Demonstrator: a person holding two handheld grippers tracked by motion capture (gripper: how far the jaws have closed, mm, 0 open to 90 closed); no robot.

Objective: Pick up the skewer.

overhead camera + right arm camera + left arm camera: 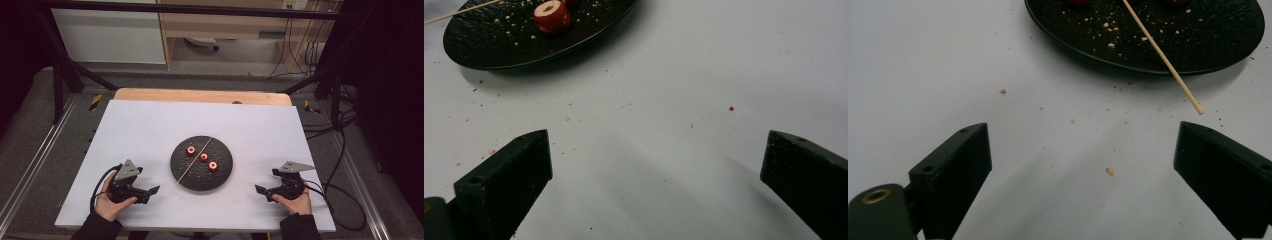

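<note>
A round black plate (222, 172) lies in the middle of the white table top. On it sit three small red rings of fruit (204, 156) with pale centres. A thin wooden skewer (192, 158) lies across the plate, its near end sticking out past the rim (1188, 97). My left gripper (150, 192) rests on the table left of the plate, open, nothing between its jaws. My right gripper (263, 191) rests to the right of the plate, also open and empty. One red ring (552, 16) shows near the plate's edge (499, 60) in the right gripper view.
Crumbs (1110, 171) are scattered on the white surface (150, 130) around the plate. A wooden table edge (200, 95) shows at the far side. Cables (345, 200) trail off the right edge, and black frame bars (65, 75) stand at the back.
</note>
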